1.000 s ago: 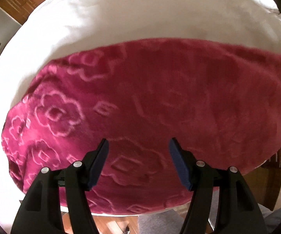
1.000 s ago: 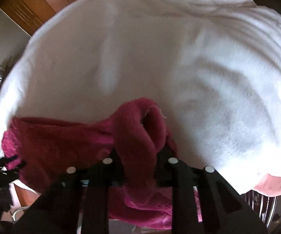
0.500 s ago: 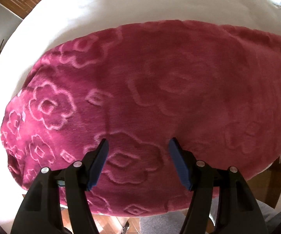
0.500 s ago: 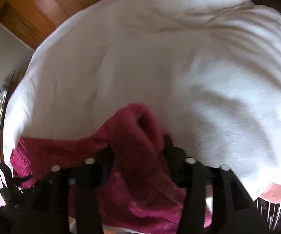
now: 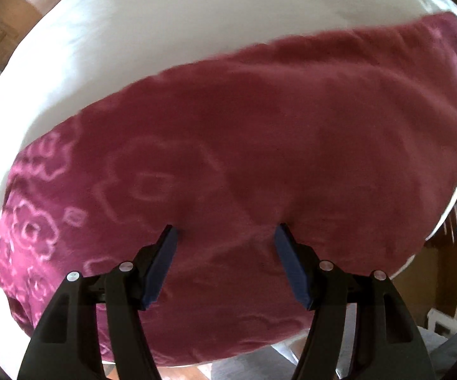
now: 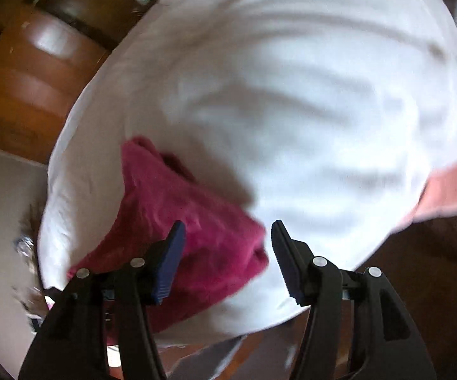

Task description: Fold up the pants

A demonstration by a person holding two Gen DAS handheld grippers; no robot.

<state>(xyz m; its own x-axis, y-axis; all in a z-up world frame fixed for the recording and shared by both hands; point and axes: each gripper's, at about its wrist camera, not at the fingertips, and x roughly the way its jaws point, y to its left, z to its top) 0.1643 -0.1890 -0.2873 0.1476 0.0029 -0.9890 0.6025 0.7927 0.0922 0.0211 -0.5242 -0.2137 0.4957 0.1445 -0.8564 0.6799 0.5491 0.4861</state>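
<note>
Magenta fleece pants w/ flower emboss, no legible labels; both grippers released.

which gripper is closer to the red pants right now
Left. The left gripper hangs open directly over the flat red pants, fabric filling its view. The right gripper, jaws just opened and empty, sits off one bunched end, mostly over the white bedding.
</note>
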